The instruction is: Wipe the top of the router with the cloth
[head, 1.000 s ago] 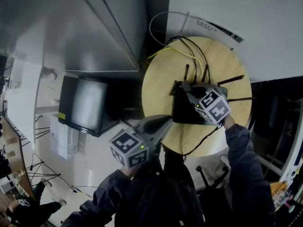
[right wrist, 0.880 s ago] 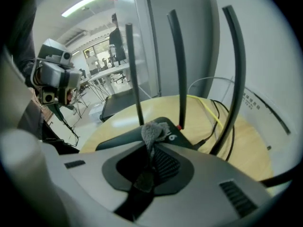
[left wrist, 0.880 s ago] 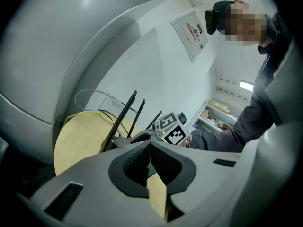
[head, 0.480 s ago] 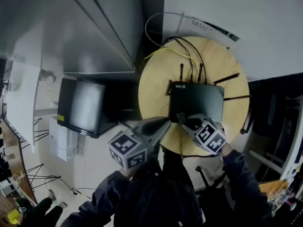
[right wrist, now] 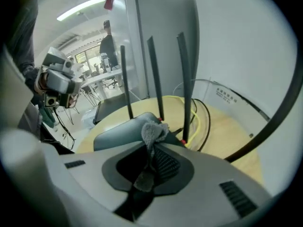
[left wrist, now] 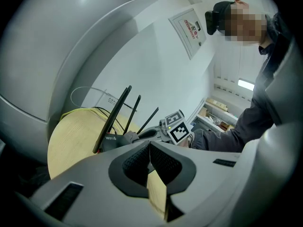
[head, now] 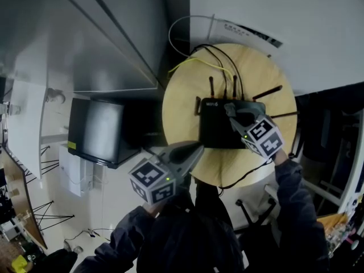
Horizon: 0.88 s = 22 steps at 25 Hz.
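Right gripper (head: 234,111), fingers clamped on cloth (right wrist: 151,131), is back at router (head: 215,131) antennas (right wrist: 183,79): wipe continuing; left gripper (head: 197,147) shut, empty.

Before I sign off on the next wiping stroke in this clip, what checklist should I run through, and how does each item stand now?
1. Cloth gripped: ok. The right gripper is shut on the grey cloth.
2. Cloth over the router top: ok. It hangs over the far right part of the router. How hard it presses: cannot tell.
3. Path ahead free: not ok. The upright antennas stand close in front of the cloth.
4. Left gripper out of the way: ok. The left gripper is shut and empty, at the near edge of the table, off the router.
5. Router steadied: not ok. Nothing holds it.
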Each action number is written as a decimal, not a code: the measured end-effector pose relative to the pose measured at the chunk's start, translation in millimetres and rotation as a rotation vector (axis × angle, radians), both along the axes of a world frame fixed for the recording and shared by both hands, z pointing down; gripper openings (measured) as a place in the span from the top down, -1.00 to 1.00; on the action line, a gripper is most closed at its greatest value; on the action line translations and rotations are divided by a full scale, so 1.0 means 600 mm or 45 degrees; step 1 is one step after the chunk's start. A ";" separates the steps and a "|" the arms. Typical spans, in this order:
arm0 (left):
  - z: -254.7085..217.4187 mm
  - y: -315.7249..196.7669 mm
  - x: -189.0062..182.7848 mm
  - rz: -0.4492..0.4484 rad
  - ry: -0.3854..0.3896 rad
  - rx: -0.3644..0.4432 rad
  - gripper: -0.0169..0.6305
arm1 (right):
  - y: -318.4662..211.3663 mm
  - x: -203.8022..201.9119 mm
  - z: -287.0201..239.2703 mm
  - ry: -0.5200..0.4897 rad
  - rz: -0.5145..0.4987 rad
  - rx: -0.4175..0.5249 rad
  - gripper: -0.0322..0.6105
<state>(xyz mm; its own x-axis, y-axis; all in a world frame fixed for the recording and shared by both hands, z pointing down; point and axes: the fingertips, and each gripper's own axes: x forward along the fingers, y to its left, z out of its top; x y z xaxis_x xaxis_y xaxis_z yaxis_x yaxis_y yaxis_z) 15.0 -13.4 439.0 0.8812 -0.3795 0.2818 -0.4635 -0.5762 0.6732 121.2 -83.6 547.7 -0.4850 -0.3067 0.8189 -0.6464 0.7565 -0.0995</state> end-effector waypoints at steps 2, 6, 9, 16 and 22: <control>0.001 -0.001 0.001 -0.004 -0.002 0.001 0.94 | -0.023 0.009 0.006 0.024 0.018 0.017 0.69; 0.003 -0.003 0.001 -0.010 -0.006 0.001 0.94 | -0.047 0.012 0.018 0.063 0.020 0.042 0.69; 0.003 -0.003 -0.001 -0.018 -0.007 -0.003 0.94 | -0.049 0.013 0.027 0.095 -0.014 0.036 0.69; 0.001 -0.002 0.001 -0.015 -0.004 -0.005 0.94 | 0.016 0.003 0.030 0.063 -0.081 -0.057 0.69; 0.002 0.004 0.007 0.001 0.000 -0.004 0.94 | 0.120 -0.012 0.028 0.027 -0.147 -0.114 0.69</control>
<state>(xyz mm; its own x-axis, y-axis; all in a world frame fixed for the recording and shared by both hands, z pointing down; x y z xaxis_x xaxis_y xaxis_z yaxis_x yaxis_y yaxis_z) 19.3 -11.0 440.3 0.8816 -0.3778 0.2829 -0.4629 -0.5747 0.6749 113.9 -11.7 564.3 -0.4955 -0.1752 0.8508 -0.5579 0.8149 -0.1572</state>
